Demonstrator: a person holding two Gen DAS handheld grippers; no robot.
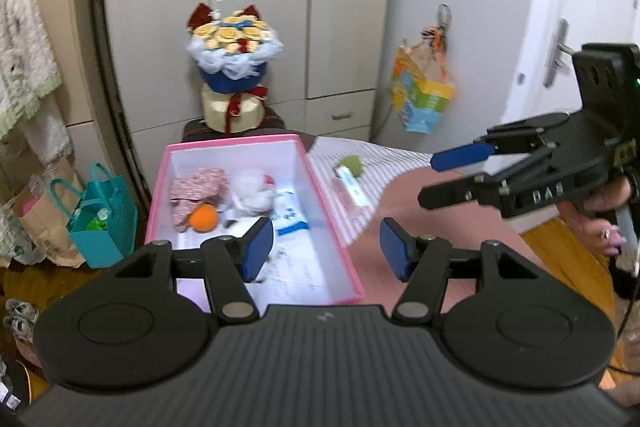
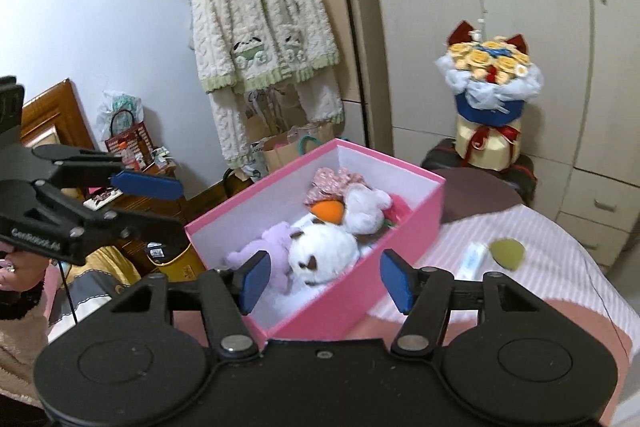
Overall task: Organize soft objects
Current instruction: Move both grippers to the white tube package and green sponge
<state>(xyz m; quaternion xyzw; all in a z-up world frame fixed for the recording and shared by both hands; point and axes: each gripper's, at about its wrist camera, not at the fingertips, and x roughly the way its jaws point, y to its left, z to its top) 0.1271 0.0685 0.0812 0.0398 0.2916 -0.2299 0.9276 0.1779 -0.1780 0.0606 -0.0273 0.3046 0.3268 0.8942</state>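
Observation:
A pink box [image 1: 332, 223] [image 2: 416, 223] with a white inside stands on the bed. It holds soft toys: a floral fabric toy [image 1: 196, 185] [image 2: 328, 181], an orange ball [image 1: 203, 218] [image 2: 329, 211], a white plush [image 1: 252, 189] [image 2: 366, 207], a big white plush with brown spots [image 2: 320, 253] and a lilac plush [image 2: 268, 249]. My left gripper [image 1: 327, 247] [image 2: 176, 205] is open and empty above the box's near end. My right gripper [image 2: 326, 277] [image 1: 448, 175] is open and empty, to the right of the box.
A white tube [image 1: 354, 187] [image 2: 474, 259] and a green piece [image 1: 352, 163] [image 2: 507, 251] lie on the striped bedding [image 2: 540, 267]. A flower bouquet [image 1: 232, 67] [image 2: 488, 95] stands behind the box before wardrobes. Bags [image 1: 100, 219] sit on the floor at left. A fleece jacket [image 2: 260, 23] hangs on the wall.

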